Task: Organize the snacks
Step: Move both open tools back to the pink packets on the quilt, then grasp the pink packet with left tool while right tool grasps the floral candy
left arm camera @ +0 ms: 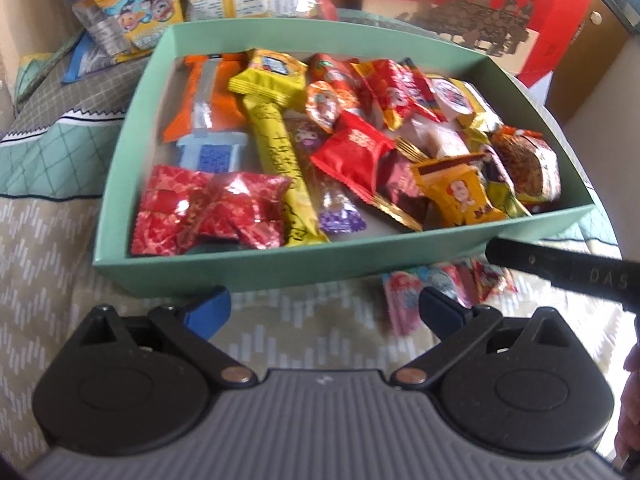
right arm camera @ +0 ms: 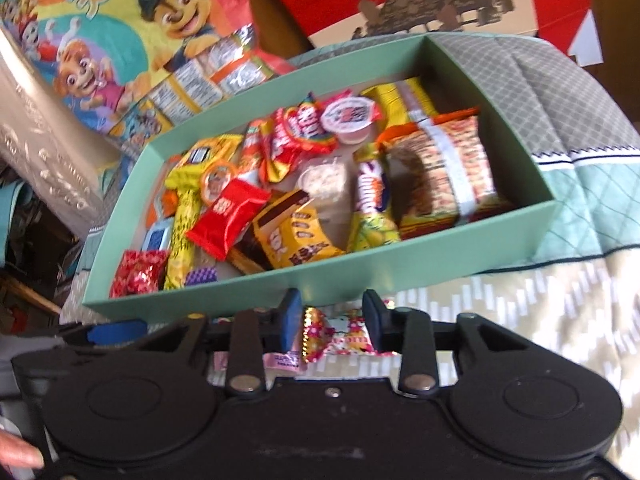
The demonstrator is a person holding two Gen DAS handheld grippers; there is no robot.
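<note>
Nearest in the right wrist view, the right gripper [right arm camera: 331, 322] hangs low over the patterned bedspread [right arm camera: 540, 320], its jaws apart with a small pile of loose sweets [right arm camera: 340, 336] lying between and just beyond its fingertips; whether either pad touches a wrapper cannot be told, and nothing looks pinched yet. In the left wrist view the left gripper [left arm camera: 326, 312] stands wide open and empty above the same bedspread, just short of the near wall of the green box [left arm camera: 248, 268]; the same loose sweets [left arm camera: 444, 288] show to its right, partly under the black body of the other gripper. Beyond the wall, the box is already well filled with snacks: a red foil packet [left arm camera: 208, 208] in the near left corner, a long yellow bar [left arm camera: 280, 152] running back from it, a red wrapped biscuit [left arm camera: 352, 152] in the middle, a small jelly cup [left arm camera: 452, 96] further back. Behind the box lie a cartoon snack bag [right arm camera: 132, 28] and a red carton [left arm camera: 460, 12]. The step in hand looks like gathering the last strays outside the box. The next move would call for closing the right jaws on one wrapper only, lifting it over the near wall and releasing it into a gap.
</note>
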